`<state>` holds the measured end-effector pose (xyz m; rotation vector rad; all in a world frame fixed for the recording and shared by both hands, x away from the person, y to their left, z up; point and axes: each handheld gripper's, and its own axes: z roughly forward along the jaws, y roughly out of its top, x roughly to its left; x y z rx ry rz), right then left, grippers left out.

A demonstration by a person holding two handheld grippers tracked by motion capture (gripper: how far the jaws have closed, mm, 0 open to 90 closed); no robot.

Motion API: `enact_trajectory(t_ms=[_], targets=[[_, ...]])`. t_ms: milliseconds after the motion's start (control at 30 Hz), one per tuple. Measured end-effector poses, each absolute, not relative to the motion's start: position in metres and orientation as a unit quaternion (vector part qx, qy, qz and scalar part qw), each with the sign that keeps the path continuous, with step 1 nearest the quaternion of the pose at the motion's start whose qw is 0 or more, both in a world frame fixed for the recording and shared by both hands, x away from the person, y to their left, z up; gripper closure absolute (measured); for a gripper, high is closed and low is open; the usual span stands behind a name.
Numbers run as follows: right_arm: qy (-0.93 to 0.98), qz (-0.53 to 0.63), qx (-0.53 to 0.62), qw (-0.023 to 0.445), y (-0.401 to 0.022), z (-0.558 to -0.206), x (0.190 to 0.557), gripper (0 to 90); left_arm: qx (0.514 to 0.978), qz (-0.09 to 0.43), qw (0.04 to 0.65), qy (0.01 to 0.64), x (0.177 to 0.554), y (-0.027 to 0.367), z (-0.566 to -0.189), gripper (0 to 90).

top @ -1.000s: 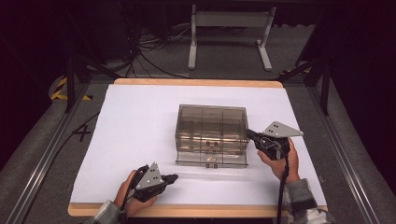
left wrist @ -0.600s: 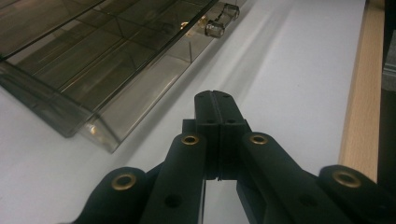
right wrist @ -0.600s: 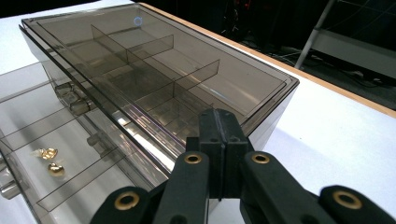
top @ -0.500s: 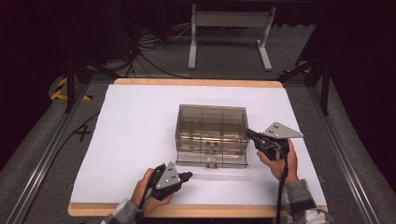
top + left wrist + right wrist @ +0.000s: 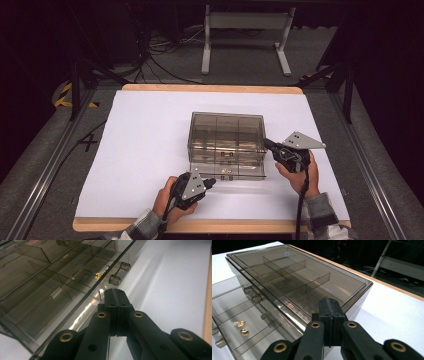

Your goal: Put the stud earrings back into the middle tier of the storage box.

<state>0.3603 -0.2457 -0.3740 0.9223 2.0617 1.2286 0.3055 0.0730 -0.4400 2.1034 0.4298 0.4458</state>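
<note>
A smoky see-through organiser box (image 5: 227, 131) with inner dividers stands mid-table. Its lowest drawer (image 5: 227, 171) is pulled out toward me; small gold pieces (image 5: 242, 328) lie in it. In the left gripper view the drawer's handle (image 5: 119, 272) and a gold piece (image 5: 98, 276) sit just beyond my left gripper (image 5: 115, 293). My left gripper (image 5: 212, 181) is shut and empty, at the drawer's front left corner. My right gripper (image 5: 265, 142) is shut with nothing in it, its tip against the box's right side. In the right gripper view the shut right gripper (image 5: 329, 302) meets the box's (image 5: 299, 282) near corner.
A white sheet (image 5: 145, 145) covers the table, with a wooden edge (image 5: 210, 88) at the back and front. Metal rails (image 5: 50, 165) run along both sides. Cables and a grey stand (image 5: 245, 30) lie on the dark floor behind.
My left hand has slid right along the table's front, bringing its gripper up to the drawer's front. The right hand and the box have stayed put.
</note>
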Motion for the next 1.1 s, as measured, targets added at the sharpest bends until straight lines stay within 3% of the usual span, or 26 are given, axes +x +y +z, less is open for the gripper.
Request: enact_trajectory(t_ms=[1100], targets=[[0.77, 0.458, 0.342, 0.281, -0.246, -0.374, 0.36, 90.0, 0.838, 0.202, 0.467, 0.196, 0.322, 0.057, -0.442, 89.9]])
